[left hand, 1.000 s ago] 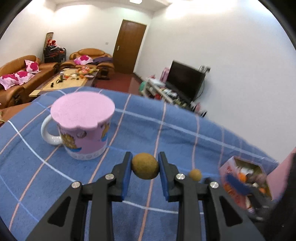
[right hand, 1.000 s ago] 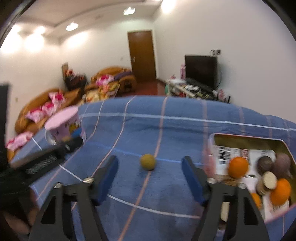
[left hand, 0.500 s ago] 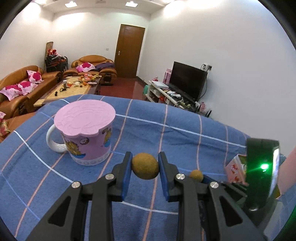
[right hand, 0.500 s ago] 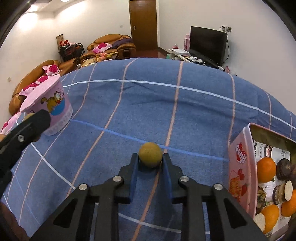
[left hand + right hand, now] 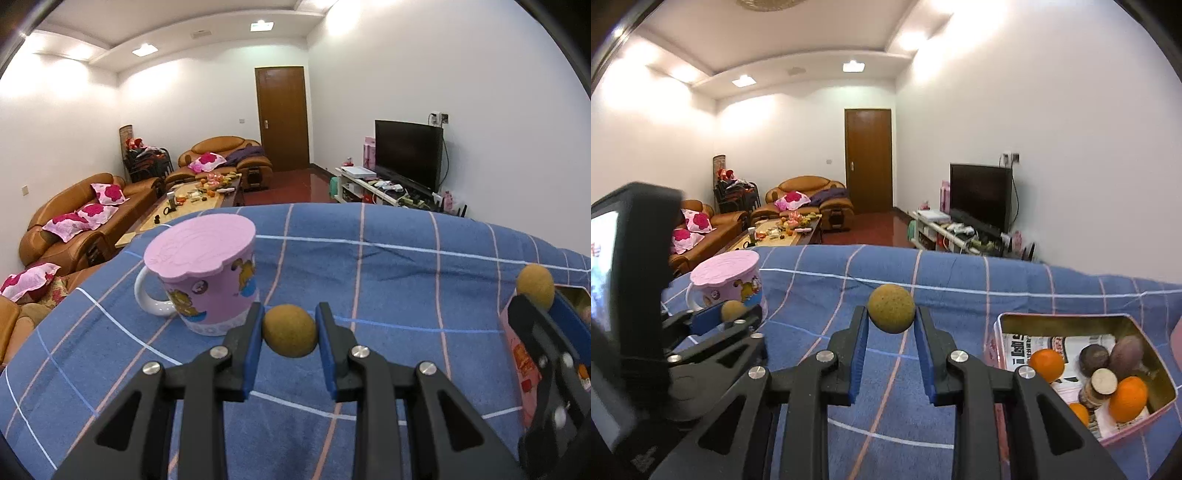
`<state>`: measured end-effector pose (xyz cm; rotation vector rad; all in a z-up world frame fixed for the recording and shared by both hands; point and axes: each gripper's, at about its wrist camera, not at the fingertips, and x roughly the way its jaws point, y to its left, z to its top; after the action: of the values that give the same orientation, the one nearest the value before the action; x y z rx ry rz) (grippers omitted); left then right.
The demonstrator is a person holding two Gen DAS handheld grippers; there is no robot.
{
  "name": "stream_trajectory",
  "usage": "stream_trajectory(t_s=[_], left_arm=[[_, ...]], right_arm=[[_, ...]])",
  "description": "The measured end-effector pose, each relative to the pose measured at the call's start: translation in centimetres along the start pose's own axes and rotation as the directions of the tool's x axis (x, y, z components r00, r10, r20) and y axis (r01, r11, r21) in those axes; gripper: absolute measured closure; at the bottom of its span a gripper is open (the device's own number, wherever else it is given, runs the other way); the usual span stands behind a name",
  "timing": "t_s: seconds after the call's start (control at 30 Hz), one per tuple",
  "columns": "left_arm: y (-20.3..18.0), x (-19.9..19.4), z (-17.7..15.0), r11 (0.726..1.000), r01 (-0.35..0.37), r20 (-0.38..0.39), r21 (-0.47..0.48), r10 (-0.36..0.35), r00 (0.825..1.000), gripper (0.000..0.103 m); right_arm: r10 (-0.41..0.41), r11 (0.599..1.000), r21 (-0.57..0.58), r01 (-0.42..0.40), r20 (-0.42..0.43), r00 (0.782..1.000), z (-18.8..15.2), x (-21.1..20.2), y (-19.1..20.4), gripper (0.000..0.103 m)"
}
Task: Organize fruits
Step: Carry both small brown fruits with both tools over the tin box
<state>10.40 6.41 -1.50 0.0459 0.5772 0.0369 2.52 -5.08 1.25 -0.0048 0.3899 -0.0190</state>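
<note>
The left gripper (image 5: 290, 334) has its jaws closed tight on a round brownish-yellow fruit (image 5: 290, 335), held just above the blue checked cloth (image 5: 388, 273) covering the counter. The right gripper (image 5: 892, 325) has its jaws clamped on a second round fruit (image 5: 891, 308), lifted clear of the cloth. Beside the left gripper stands a pink mug (image 5: 205, 273) with a pink lid, upright on the cloth. To the right gripper's right sits an open pink tin (image 5: 993, 332) holding oranges (image 5: 1048, 364) and darker fruits.
</note>
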Motion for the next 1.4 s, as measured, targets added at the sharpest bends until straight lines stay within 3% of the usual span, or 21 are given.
stream_trajectory(t_s=[0.57, 1.2, 1.4], left_arm=[[-2.3, -2.8, -0.8, 0.998, 0.005, 0.086, 0.068, -0.011, 0.996, 0.073], [-2.6, -5.3, -2.1, 1.0, 0.028, 0.108, 0.001, -0.028, 0.994, 0.073], [-3.8, -6.4, -2.6, 0.999, 0.031, 0.126, 0.023, -0.034, 0.991, 0.073]], right_arm=[[-0.025, 0.999, 0.026, 0.025, -0.002, 1.0, -1.5, -3.3, -1.3, 0.075], [-0.022, 0.999, 0.032, 0.023, -0.019, 1.0, -2.6, -4.7, -4.0, 0.075], [-0.022, 0.999, 0.034, 0.023, -0.03, 0.999, -2.9, -5.3, -5.1, 0.075]])
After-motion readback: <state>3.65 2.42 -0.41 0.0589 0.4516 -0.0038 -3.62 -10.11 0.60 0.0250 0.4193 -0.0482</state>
